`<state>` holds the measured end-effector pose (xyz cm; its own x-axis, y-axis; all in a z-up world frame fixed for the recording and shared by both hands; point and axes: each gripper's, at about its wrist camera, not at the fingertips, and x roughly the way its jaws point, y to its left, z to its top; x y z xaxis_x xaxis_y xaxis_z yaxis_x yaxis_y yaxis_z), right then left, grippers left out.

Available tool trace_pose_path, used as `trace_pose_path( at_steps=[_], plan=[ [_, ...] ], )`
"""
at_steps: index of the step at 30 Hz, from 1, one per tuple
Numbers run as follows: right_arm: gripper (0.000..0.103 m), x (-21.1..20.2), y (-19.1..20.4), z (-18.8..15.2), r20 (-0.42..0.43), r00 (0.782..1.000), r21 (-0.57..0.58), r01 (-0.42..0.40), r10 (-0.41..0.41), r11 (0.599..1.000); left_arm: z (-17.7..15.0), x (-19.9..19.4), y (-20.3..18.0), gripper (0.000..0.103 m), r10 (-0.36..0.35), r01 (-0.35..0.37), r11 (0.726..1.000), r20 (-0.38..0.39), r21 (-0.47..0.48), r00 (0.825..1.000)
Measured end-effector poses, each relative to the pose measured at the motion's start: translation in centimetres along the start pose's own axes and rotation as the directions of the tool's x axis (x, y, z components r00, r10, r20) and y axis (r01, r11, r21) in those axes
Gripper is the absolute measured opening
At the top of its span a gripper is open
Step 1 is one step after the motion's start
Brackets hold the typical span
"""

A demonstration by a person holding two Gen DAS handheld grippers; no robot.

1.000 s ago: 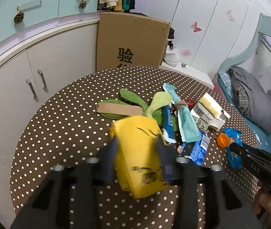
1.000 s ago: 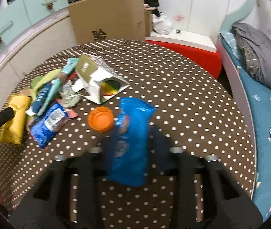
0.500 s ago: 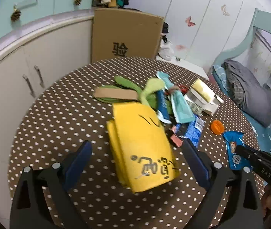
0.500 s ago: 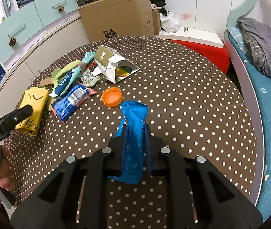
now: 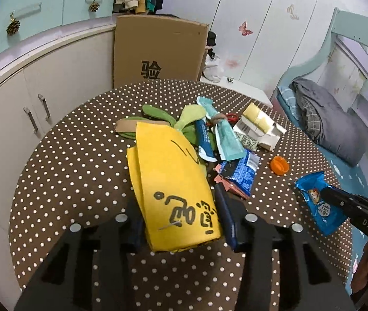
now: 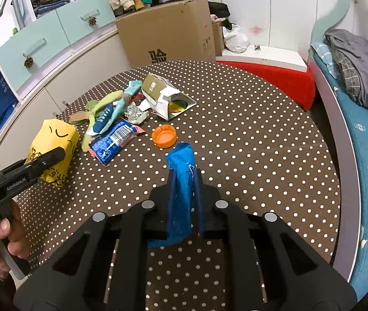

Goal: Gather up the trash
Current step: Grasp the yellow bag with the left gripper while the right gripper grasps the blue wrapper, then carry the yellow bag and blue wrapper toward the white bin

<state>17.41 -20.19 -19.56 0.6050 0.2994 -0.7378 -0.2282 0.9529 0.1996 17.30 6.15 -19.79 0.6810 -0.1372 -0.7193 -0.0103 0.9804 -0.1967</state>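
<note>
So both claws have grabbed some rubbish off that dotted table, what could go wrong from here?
1. The left gripper, whose jaws have just been closing, squeezes only the near end of the yellow bag; most of it sticks out ahead, so it may sag or slip out.
2. The right gripper pinches the thin blue wrapper; such slick film might slide free.
3. The orange cap lies loose just beyond that wrapper and could be knocked away.

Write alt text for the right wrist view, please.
The right tool is shut on a blue snack wrapper above a brown polka-dot table. Beyond lie an orange cap and a litter pile; the left tool grips a yellow bag.
</note>
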Motion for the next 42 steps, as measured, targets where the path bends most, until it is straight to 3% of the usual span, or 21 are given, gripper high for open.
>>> trace_pose_path(
  at_steps=[9, 18, 31, 37, 42],
  plan=[
    [0.013, -3.5, -0.8, 0.8, 0.073, 0.997, 0.013, -0.031, 0.030, 0.999, 1.4, -4.2, -1.8, 0.045, -0.046, 0.044, 0.999, 0.085, 0.033, 0.995],
    [0.013, -10.6, -2.4, 2.5, 0.223, 0.975, 0.012, -0.018, 0.015, 1.000, 3.2, -7.4, -7.2, 0.045, -0.136, 0.116, 0.985, 0.160, 0.128, 0.978],
    [0.013, -19.5, -8.8, 2.1, 0.381, 0.917, 0.099, 0.089, -0.120, 0.991, 4.1, -9.1, -19.1, 0.045, -0.309, 0.247, 0.916, 0.162, 0.315, 0.937],
    [0.013, -20.9, -14.7, 0.1, 0.369, 0.903, 0.218, 0.145, -0.219, 0.965, 3.3, -9.0, -24.4, 0.045, -0.378, 0.307, 0.871, 0.123, 0.384, 0.918],
    [0.013, -19.1, -20.8, -2.6, 0.276, 0.923, 0.344, 0.165, -0.268, 0.924, 2.0, -7.9, -28.2, 0.045, -0.405, 0.341, 0.840, 0.069, 0.423, 0.912]
  ],
)
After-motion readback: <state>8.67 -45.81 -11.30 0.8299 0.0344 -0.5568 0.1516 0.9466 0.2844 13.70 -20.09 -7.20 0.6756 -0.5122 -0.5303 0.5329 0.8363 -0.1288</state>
